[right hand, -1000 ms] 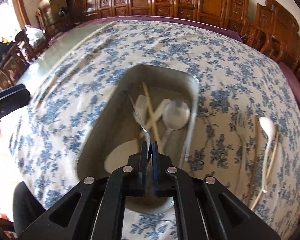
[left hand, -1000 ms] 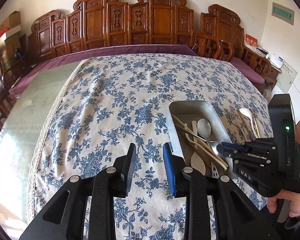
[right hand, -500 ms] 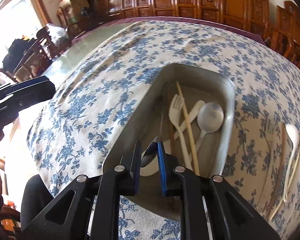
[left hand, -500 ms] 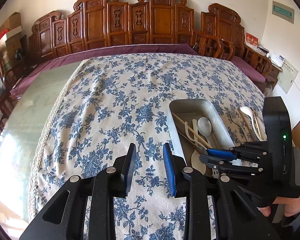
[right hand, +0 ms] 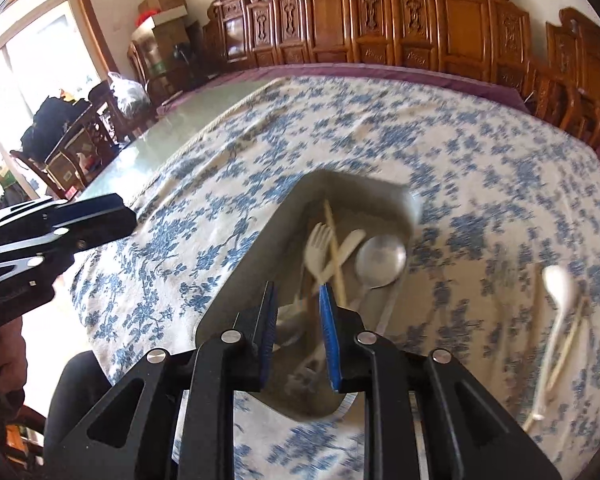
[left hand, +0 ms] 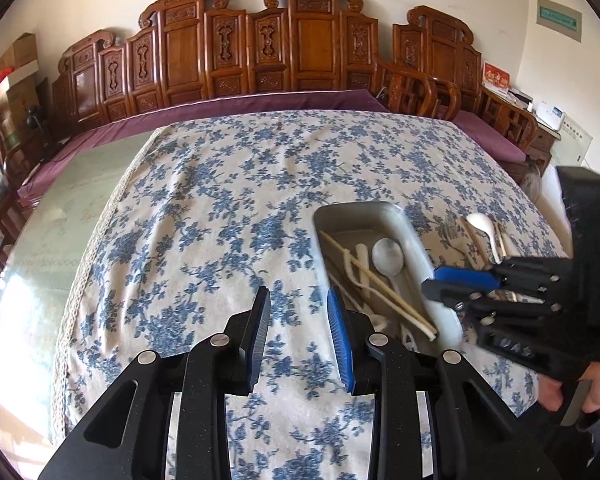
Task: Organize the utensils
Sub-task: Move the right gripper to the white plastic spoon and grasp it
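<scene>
Just dropped metal utensil into grey metal tray (right hand: 260, 264) beneath right gripper (right hand: 298, 334); fingers apart now, empty; left gripper (left hand: 298, 336) apart too.

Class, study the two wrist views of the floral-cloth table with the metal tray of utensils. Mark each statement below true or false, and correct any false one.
1. The right gripper is open with nothing between its fingers. True.
2. The rectangular metal tray holds a metal spoon. True.
3. The white ceramic spoon lies inside the tray. False: it lies on the blue floral tablecloth, outside the tray.
4. The left gripper grips a chopstick. False: it is open and empty, over the cloth.
5. A pale plastic fork lies in the tray. True.
6. The tray is empty. False: it holds several utensils.
</scene>
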A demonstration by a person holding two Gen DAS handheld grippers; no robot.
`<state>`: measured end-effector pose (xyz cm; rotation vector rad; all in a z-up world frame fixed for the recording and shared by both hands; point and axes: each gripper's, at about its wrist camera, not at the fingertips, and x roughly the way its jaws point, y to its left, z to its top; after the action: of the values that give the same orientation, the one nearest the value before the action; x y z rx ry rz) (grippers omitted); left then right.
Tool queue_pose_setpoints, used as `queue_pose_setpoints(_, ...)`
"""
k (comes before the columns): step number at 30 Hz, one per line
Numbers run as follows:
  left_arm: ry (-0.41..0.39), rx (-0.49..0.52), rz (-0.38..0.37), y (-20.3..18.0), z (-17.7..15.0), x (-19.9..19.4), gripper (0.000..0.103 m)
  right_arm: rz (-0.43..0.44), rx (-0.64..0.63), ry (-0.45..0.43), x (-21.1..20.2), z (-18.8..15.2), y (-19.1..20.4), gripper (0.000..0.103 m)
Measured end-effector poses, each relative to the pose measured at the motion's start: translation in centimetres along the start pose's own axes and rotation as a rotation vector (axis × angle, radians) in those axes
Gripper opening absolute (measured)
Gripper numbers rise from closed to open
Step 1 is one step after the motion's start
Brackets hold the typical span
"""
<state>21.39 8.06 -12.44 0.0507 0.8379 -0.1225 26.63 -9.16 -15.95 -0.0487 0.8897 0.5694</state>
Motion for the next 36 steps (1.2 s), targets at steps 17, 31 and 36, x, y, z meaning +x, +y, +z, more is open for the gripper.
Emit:
queue_pose_setpoints(17, -0.019, 0.064, -0.079, -7.3, 0.7, 0.8, 0.045, -0.227, 0.096, -0.056, -7.5, -5.5, -13.1, 0.027)
queue_pose_setpoints(31, 0.011, 0.125, -0.11, -12.7, 1.1, 3.1, 0.069, -0.281, 0.192, -0.031, -5.5, -7.6, -20.5, 0.036)
queue_pose_setpoints(36, 0.022, 0.141, -0.109, -14.0, 1.2, 3.9, 0.07, -0.255, 0.182, -0.034, -2.6, -6.7, -20.9, 0.036)
